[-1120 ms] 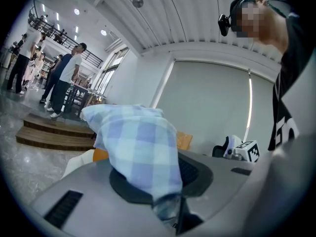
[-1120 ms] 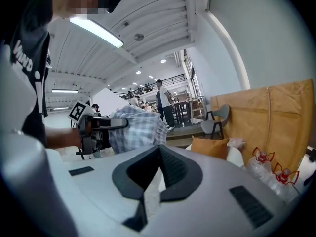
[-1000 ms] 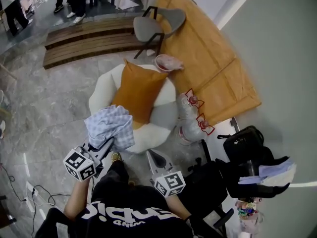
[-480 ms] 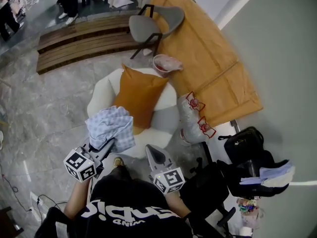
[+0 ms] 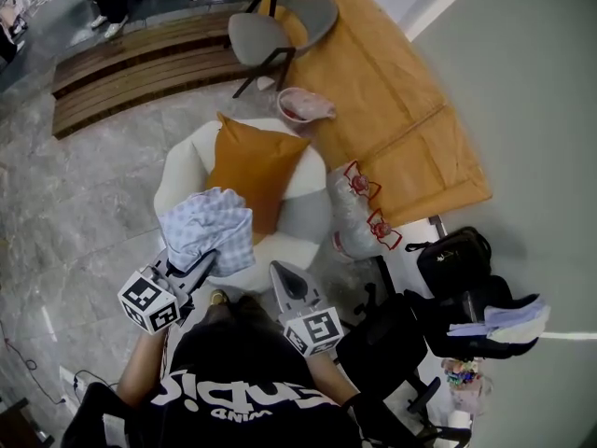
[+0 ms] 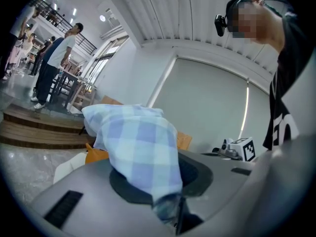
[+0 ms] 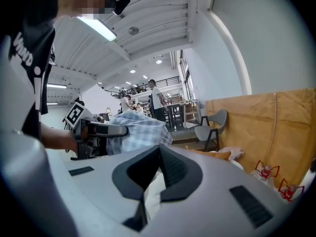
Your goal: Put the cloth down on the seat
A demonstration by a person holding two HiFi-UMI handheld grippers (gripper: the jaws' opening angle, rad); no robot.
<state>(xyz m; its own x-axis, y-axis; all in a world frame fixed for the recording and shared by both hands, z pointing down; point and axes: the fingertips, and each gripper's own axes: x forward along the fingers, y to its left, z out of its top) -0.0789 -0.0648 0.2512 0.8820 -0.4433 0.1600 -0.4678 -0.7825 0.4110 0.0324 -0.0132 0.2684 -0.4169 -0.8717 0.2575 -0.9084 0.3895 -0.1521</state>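
A blue-and-white checked cloth (image 5: 210, 231) hangs bunched from my left gripper (image 5: 199, 267), which is shut on its lower end. In the left gripper view the cloth (image 6: 138, 147) rises out of the jaws and hides the tips of that gripper (image 6: 159, 181). The cloth sits above the near rim of a round white seat (image 5: 182, 171) that carries an orange cushion (image 5: 254, 171). My right gripper (image 5: 279, 273) is shut with nothing in it, just off the seat's near right side. Its own view shows the cloth (image 7: 136, 130) to the left of its tips (image 7: 159, 149).
A grey chair (image 5: 280, 26) and wooden steps (image 5: 140, 59) lie beyond the seat. A pink bundle (image 5: 303, 105) and clear bags with red ties (image 5: 359, 213) sit to its right on the brown sheet (image 5: 401, 110). A black bag (image 5: 452, 259) is at the right.
The head view has drifted, so the seat and chair sit a little higher in the picture. Both grippers hold much the same place, and the cloth stays in the left one.
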